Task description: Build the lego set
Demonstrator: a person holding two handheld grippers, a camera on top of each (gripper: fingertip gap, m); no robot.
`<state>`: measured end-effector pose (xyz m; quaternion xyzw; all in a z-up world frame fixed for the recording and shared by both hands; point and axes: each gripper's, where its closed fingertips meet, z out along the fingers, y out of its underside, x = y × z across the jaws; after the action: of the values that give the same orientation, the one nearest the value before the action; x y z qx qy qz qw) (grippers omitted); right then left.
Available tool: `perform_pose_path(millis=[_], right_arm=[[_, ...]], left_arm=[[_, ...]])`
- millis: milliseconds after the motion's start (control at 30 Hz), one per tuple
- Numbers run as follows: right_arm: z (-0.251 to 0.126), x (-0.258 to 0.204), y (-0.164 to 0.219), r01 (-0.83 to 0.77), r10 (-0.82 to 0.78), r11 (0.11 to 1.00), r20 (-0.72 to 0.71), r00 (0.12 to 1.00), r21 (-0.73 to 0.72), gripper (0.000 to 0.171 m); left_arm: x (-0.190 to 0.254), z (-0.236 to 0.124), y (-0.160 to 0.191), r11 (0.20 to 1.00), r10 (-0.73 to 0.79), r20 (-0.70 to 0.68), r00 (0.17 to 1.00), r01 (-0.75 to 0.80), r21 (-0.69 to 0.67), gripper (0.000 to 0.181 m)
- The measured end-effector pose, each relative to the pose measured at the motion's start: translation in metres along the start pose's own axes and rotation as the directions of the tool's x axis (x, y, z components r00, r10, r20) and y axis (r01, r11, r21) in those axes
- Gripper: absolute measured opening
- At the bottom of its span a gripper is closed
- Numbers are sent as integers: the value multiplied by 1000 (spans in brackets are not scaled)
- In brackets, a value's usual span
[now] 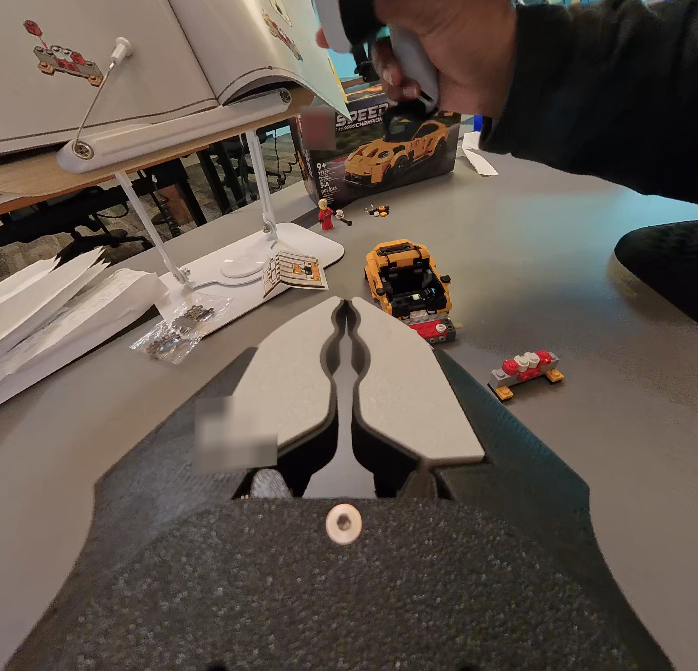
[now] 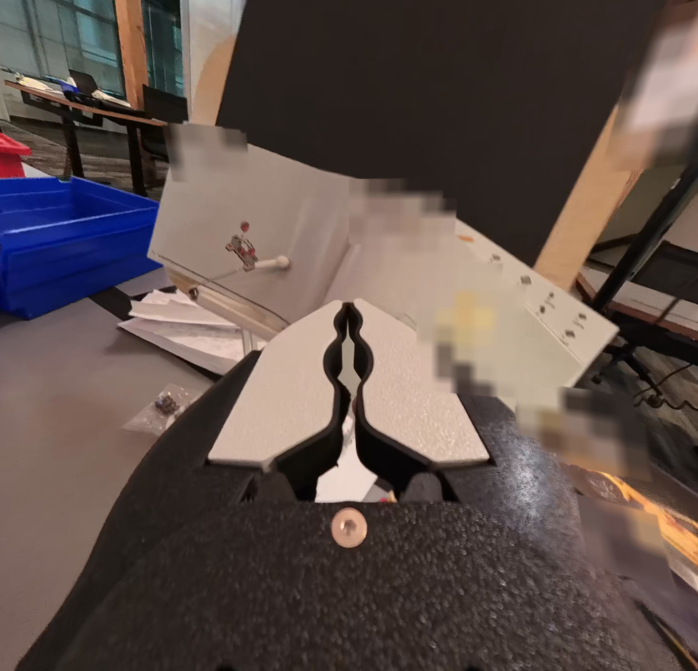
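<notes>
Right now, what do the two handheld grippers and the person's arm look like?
Both the left gripper and right gripper have a textured black body, one pale screw, and light grey fingers with wavy black inner edges. The sleeve is dark.

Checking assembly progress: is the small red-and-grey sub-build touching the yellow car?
Apart. The left wrist view shows bare grey table between the sub-build and the yellow car.

Left of the fingers we see a blue bin (image 2: 71, 234) on the grey worktop (image 2: 56, 407); beyond it, a desk (image 2: 79, 105) stands by windows (image 2: 56, 22).
</notes>
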<state>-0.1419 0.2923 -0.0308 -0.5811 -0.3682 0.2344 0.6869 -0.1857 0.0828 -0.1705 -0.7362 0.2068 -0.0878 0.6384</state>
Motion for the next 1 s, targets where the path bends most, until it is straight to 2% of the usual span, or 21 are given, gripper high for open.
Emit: perform_pose_path(millis=[200, 367, 567, 733, 1000], right_arm=[[30, -2, -21, 5, -7, 999, -64, 998, -32, 0], [44, 3, -11, 10, -26, 993, -137, 990, -115, 0], [46, -1, -6, 34, -52, 991, -137, 989, -132, 0], [24, 9, -5, 29, -45, 994, -145, 988, -108, 0], [-54, 34, 19, -43, 26, 993, -154, 988, -108, 0]], left_arm=[[-2, -2, -2, 1000, 0, 7, 1000, 0, 8, 0], [-2, -3, -4, 1000, -4, 5, 1000, 4, 13, 0], [-2, -3, -5, 1000, -4, 3, 1000, 4, 16, 0], [-2, -3, -3, 1000, -9, 6, 1000, 9, 9, 0], [-5, -4, -5, 1000, -20, 17, 1000, 20, 8, 0]])
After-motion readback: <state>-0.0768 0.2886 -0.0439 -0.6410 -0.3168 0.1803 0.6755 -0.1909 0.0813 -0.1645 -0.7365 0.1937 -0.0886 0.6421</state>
